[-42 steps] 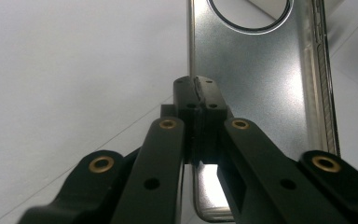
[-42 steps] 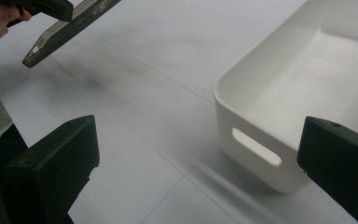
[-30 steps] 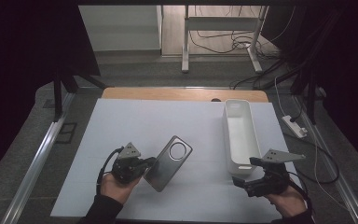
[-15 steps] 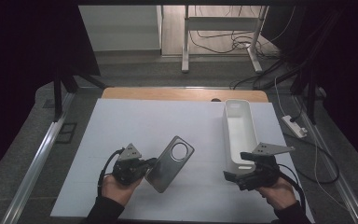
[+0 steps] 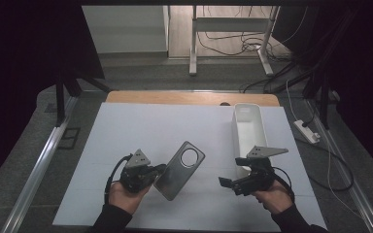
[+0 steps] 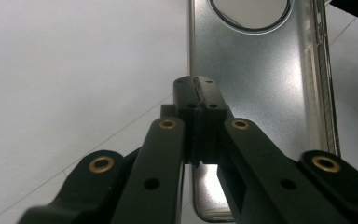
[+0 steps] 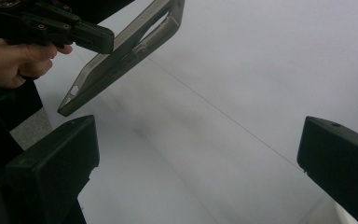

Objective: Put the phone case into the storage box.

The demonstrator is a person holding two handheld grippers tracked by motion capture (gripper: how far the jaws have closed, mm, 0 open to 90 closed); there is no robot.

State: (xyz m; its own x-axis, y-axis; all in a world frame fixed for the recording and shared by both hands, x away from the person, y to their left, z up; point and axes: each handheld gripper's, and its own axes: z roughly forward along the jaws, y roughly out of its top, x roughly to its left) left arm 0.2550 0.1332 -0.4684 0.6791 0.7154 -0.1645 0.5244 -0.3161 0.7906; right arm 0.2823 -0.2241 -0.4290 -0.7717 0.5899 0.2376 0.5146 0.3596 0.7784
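The phone case [image 6: 261, 84] is seen as translucent grey plastic, smooth, with a frosted satin back and a soft sheen; its side rim is clearer and glossier. The left gripper [image 6: 198, 93] clamped on it is made of matt black plastic, slightly grainy, with brass-coloured inserts. The table cover [image 5: 141, 131] beneath the case is a matt white sheet, smooth. The bin [image 5: 247, 128] right of the case is seen as smooth white plastic with a dull gloss.

Case [image 5: 179, 169] just right of left gripper [image 5: 161, 170]; right gripper [image 5: 223, 182] beyond; bin [image 5: 247, 127] behind right gripper.
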